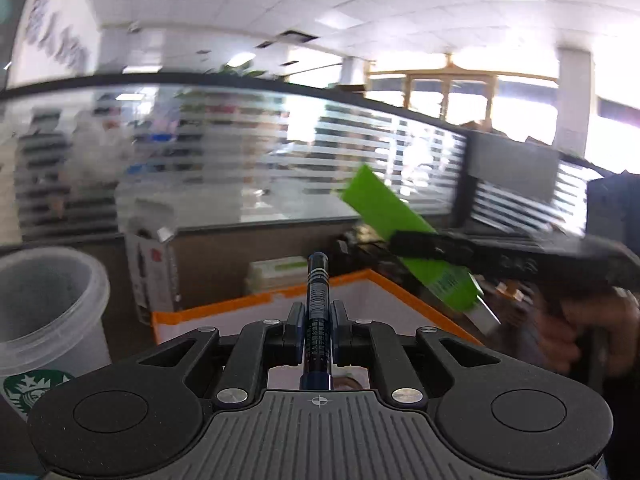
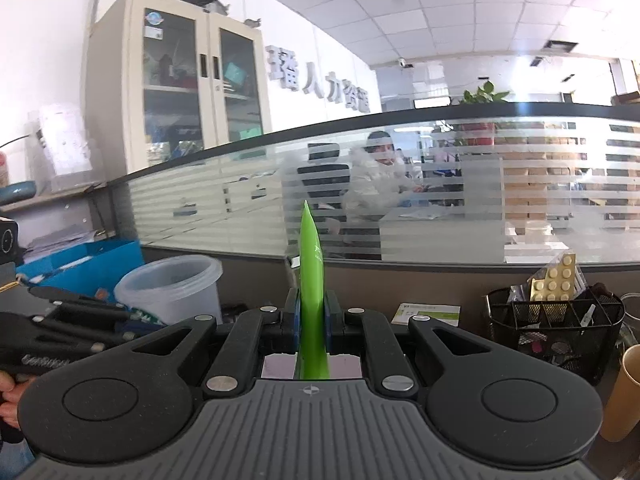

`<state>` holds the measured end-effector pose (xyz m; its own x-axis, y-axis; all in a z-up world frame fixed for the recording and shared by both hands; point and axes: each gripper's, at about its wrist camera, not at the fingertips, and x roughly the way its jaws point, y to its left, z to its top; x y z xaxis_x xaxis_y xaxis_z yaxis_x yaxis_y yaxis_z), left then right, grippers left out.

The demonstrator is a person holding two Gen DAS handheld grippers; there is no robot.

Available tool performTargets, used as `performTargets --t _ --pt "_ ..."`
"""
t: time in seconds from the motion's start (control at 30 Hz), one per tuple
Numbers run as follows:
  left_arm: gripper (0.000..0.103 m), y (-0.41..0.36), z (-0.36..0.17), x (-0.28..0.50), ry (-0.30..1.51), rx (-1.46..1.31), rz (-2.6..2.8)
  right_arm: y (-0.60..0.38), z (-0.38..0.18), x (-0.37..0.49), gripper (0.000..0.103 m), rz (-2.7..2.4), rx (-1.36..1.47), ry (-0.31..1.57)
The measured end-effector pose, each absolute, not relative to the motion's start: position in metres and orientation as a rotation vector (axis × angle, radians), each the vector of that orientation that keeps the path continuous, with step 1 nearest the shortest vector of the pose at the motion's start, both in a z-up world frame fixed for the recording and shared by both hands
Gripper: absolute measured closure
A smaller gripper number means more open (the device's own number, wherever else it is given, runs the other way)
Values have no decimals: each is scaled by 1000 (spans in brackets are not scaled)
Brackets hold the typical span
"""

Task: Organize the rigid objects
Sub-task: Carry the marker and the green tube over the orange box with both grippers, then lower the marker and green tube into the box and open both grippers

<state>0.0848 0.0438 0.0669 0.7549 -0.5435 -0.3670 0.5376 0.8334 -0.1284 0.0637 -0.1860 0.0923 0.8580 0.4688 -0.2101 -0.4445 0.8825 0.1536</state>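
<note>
Blister packs (image 2: 554, 280) in mesh organizer (image 2: 560, 320)

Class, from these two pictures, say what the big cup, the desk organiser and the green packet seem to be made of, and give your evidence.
Cup: frosted translucent plastic, probably; light passes through its milky wall.
Desk organiser: black wire mesh, likely metal; you see through its grid.
Green packet: thin card or laminated paper, smooth; it is flat with crisp edges in the left wrist view.

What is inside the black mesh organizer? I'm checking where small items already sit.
The black mesh organizer holds a tablet blister pack standing up and some small clutter; its lower compartments are mostly hidden by the mesh.
</note>
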Motion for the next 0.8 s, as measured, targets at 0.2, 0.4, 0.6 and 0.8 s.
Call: performTargets --t 0.2,0.4,0.6,0.8 --pt "92 46 30 124 548 -138 -489 -181 56 100 93 484 175 390" --pt "92 40 6 135 604 -149 -468 -173 27 112 93 480 183 496" --pt "92 33 -6 134 631 -126 -451 -166 11 115 93 466 146 551" --pt "92 27 -16 135 634 -98 -447 -163 -1 116 92 466 110 580"
